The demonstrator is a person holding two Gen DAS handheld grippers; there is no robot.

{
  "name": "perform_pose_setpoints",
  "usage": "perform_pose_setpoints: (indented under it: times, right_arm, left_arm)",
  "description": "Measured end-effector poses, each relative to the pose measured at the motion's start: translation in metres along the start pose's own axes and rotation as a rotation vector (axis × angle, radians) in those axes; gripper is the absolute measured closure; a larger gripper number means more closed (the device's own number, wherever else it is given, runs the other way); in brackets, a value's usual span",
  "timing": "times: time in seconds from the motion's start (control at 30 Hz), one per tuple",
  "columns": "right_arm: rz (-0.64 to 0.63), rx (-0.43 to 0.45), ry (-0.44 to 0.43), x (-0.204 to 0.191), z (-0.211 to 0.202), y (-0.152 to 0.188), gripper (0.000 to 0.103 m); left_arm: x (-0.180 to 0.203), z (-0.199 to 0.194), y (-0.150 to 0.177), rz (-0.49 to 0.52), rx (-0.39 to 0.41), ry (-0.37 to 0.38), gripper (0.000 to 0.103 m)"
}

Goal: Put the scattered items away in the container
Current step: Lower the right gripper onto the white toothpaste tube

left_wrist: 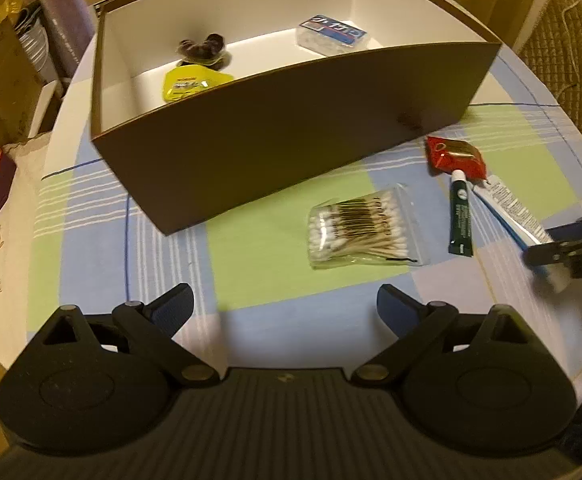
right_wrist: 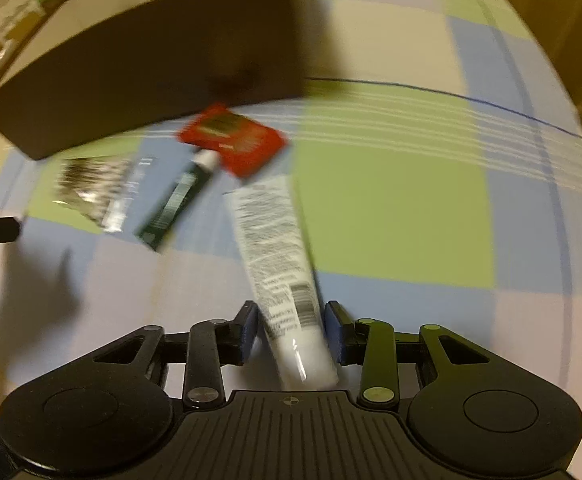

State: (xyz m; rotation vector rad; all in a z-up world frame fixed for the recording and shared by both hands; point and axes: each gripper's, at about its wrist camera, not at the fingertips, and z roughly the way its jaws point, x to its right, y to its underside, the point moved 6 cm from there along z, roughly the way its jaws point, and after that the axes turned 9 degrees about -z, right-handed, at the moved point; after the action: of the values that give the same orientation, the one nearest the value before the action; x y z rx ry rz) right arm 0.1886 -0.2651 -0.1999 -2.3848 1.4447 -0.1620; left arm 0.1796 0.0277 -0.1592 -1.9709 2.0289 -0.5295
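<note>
Jaws of the right gripper (right_wrist: 291,330) narrowed around the crimped end of the white tube (right_wrist: 275,240), blue pads close on both flanks, though motion blur hides whether they actually press. Tilted steeply down toward the checked tablecloth (right_wrist: 391,208), with the tube running out from between the fingers toward 12 o'clock. Just past its far tip, at 11 o'clock, the red sachet (right_wrist: 233,138); beside it, toward 10 o'clock, the green tube (right_wrist: 175,204) and the blurred bag of cotton swabs (right_wrist: 91,188). Brown box (right_wrist: 143,60) across the upper left. Seen from the left wrist: left gripper (left_wrist: 285,310) spread wide, nothing between its fingers, also pitched steeply down over the cloth. Bag of swabs at 1 o'clock from it, green tube and white tube farther toward 2 o'clock, the right gripper's dark fingers at the tube's near end by the right edge. Box at 12 o'clock, open-topped, already holding a yellow packet (left_wrist: 193,82), a dark brown bundle (left_wrist: 203,50) and a clear blue-labelled case (left_wrist: 331,34).
</note>
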Motion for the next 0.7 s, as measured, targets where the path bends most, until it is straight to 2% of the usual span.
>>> perform_pose_setpoints:
  times: [0.07, 0.1, 0.13, 0.2, 0.27, 0.5, 0.57, 0.6, 0.7]
  right_arm:
    - [0.027, 0.013, -0.013, 0.011, -0.005, 0.004, 0.050]
    - [0.040, 0.023, 0.000, 0.016, -0.008, 0.006, 0.021]
    - [0.038, 0.039, 0.012, 0.019, -0.012, 0.008, 0.010]
    - [0.018, 0.073, 0.010, 0.022, -0.019, 0.010, 0.010]
    - [0.029, 0.078, 0.012, 0.025, -0.023, 0.011, 0.010]
    - [0.100, 0.068, -0.001, 0.032, -0.025, 0.017, 0.010]
    - [0.111, 0.065, -0.003, 0.031, -0.026, 0.019, 0.010]
    - [0.118, 0.065, -0.005, 0.031, -0.027, 0.019, 0.010]
    - [0.141, 0.066, -0.011, 0.033, -0.029, 0.021, 0.010]
  left_arm:
    - [0.003, 0.002, 0.001, 0.008, -0.007, 0.010, 0.007]
    - [0.005, 0.003, 0.001, 0.007, -0.012, 0.016, 0.007]
    - [0.006, 0.003, 0.002, 0.005, -0.017, 0.026, 0.007]
    - [0.011, 0.005, 0.001, 0.010, -0.020, 0.050, 0.007]
    - [0.020, 0.005, -0.002, 0.061, -0.005, 0.067, 0.007]
    - [0.060, 0.020, -0.024, 0.437, 0.069, 0.136, 0.010]
    - [0.071, 0.027, -0.029, 0.530, 0.062, 0.155, 0.012]
    - [0.076, 0.031, -0.031, 0.562, 0.057, 0.160, 0.016]
    - [0.083, 0.043, -0.033, 0.622, 0.012, 0.185, 0.024]
